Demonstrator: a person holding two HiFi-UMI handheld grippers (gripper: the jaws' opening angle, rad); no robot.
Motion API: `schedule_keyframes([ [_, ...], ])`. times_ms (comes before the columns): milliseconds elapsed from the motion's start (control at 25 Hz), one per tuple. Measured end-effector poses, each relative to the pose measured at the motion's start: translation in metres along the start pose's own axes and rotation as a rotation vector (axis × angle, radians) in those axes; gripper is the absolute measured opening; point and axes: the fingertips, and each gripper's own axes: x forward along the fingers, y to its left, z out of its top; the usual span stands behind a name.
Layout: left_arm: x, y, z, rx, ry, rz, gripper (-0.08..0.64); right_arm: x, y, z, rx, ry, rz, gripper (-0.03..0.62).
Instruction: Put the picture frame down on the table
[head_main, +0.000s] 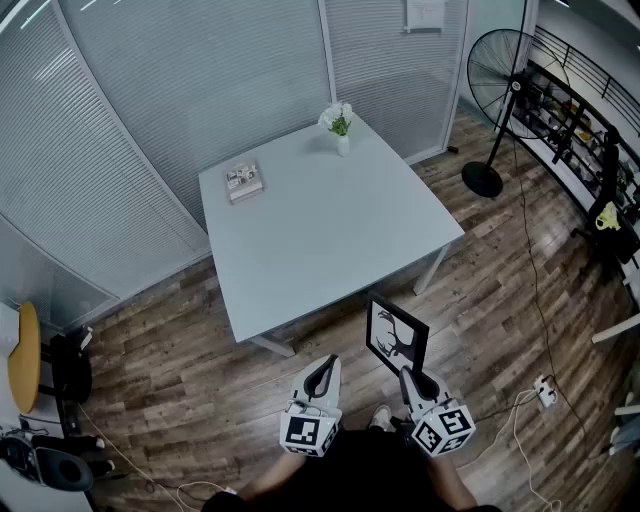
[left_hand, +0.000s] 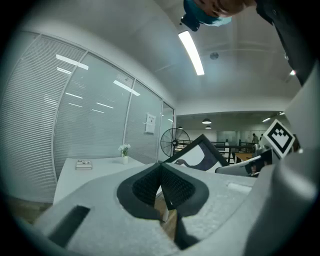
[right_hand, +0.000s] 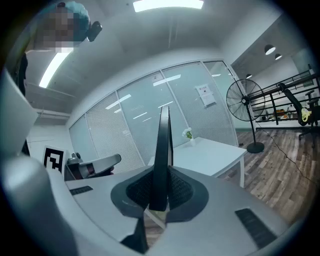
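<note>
A black picture frame (head_main: 396, 337) with a deer silhouette on white hangs upright over the wooden floor, just short of the table's near corner. My right gripper (head_main: 411, 378) is shut on its lower edge; in the right gripper view the frame (right_hand: 163, 150) stands edge-on between the jaws of that gripper (right_hand: 159, 200). My left gripper (head_main: 320, 377) is beside it on the left, shut with nothing between its jaws. In the left gripper view this gripper (left_hand: 161, 187) has its pads together and the frame (left_hand: 200, 152) shows to its right. The pale table (head_main: 330, 225) lies ahead.
A small stack of books (head_main: 244, 181) lies at the table's far left, and a white vase of flowers (head_main: 340, 126) stands at its far corner. A standing fan (head_main: 497, 95) and a rack (head_main: 580, 130) are at the right. Cables (head_main: 530, 400) trail over the floor. Glass walls with blinds stand behind the table.
</note>
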Motion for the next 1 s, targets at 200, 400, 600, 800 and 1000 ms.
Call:
schedule_keyframes([
  [200, 0.001, -0.006, 0.005, -0.011, -0.001, 0.005, 0.015, -0.004, -0.004, 0.002, -0.007, -0.005, -0.008, 0.048],
  [400, 0.004, -0.019, 0.004, -0.012, -0.001, 0.01, 0.015, -0.014, -0.015, 0.005, -0.007, -0.003, -0.016, 0.048],
  [600, 0.005, -0.031, 0.0, -0.011, 0.004, 0.019, 0.015, -0.023, -0.026, 0.002, 0.003, 0.005, -0.011, 0.048],
  [800, 0.009, -0.055, -0.004, -0.011, 0.011, 0.039, 0.015, -0.042, -0.043, 0.0, 0.015, 0.006, 0.007, 0.048],
  [1000, 0.012, -0.077, -0.008, 0.011, 0.005, 0.05, 0.015, -0.058, -0.063, 0.0, 0.022, 0.005, 0.022, 0.048],
])
